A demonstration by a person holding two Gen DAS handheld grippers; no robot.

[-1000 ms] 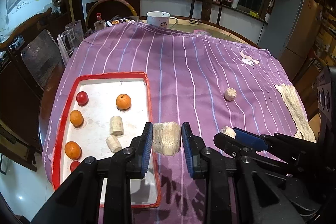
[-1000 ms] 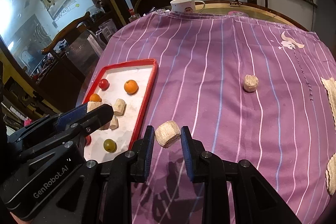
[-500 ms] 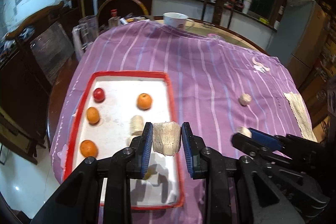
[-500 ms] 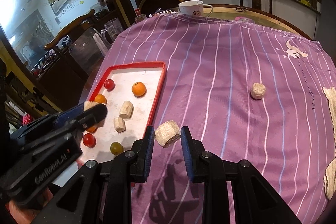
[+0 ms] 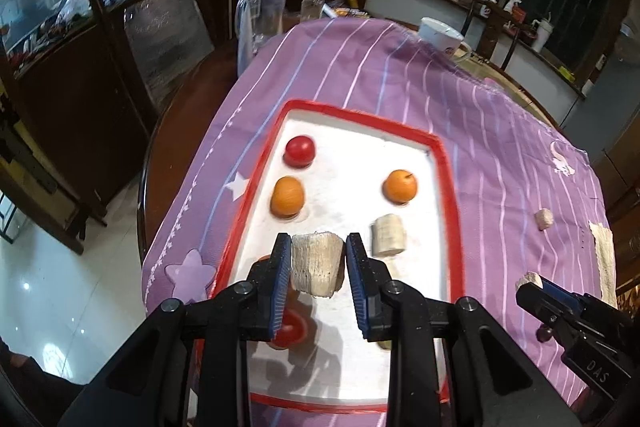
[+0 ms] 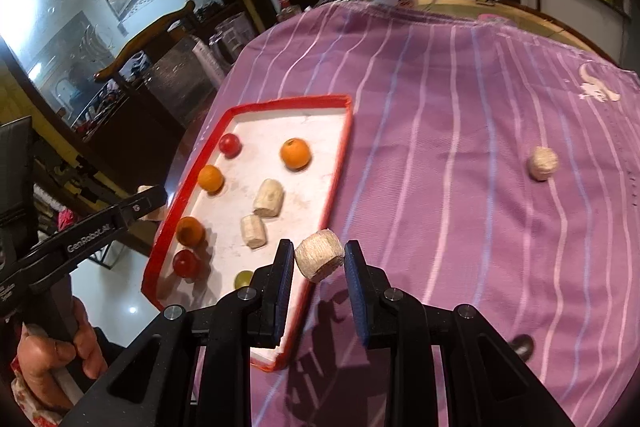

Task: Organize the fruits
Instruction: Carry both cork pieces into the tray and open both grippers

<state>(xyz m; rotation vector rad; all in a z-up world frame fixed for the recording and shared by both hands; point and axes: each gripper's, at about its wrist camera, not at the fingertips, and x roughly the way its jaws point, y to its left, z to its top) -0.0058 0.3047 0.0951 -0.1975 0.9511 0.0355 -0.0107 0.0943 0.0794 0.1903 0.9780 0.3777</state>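
Two pale fruit chunks held at once: left tongs (image 5: 317,267) pinching one chunk (image 5: 317,263) above the red-rimmed tray (image 5: 447,195), right tongs (image 6: 317,267) pinching another chunk (image 6: 320,255) over the tray's near edge, beside the purple cloth (image 6: 460,115) on the tabletop. Best to lower the left piece into the bare white patch next to the banana-like piece (image 5: 388,234), clear of the oranges (image 5: 287,196), then spread slowly so nothing rolls. Same for the right. One more chunk (image 6: 542,163) waiting on the cloth, well apart.
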